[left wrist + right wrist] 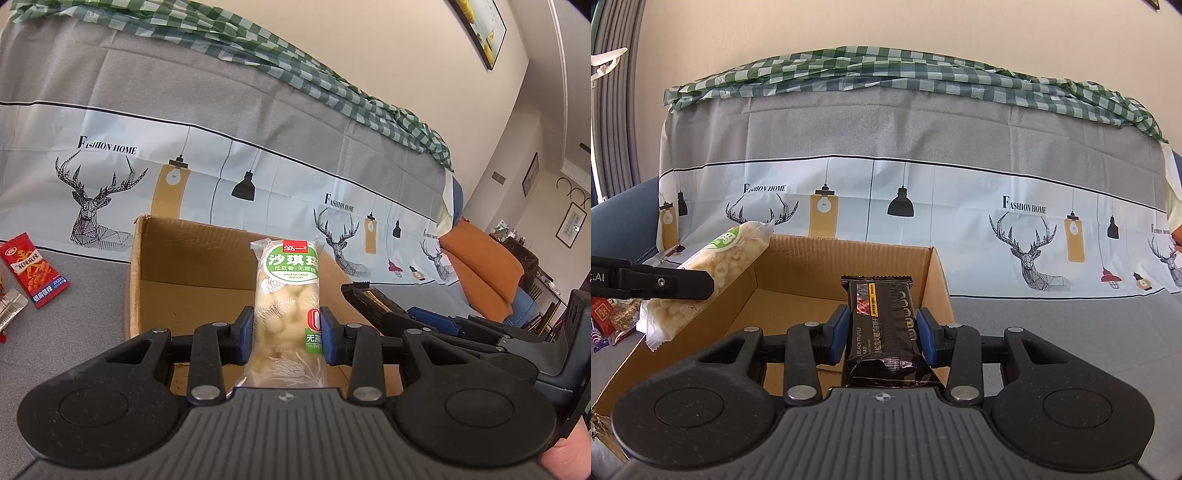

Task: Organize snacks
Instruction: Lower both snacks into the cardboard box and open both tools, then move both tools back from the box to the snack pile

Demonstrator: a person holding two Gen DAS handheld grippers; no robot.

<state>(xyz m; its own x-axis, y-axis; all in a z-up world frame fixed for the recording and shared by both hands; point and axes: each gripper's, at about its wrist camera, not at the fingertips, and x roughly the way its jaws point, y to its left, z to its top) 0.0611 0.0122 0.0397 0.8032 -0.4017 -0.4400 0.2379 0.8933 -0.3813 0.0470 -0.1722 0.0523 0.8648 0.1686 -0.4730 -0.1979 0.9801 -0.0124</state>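
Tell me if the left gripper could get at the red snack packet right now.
Probably not: the left gripper is shut on the pale snack bar, leaving no free jaws. The red packet itself lies uncovered, left of the cardboard box.

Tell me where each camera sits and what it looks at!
Left wrist view: sits on the left claw, looking along it at the pale snack pack it grips, over the cardboard box; a bit of hand shows bottom right.
Right wrist view: sits on the right claw, looking at its black snack bar over the box.
Shared: both see the box, both snacks, and the deer-print cloth.
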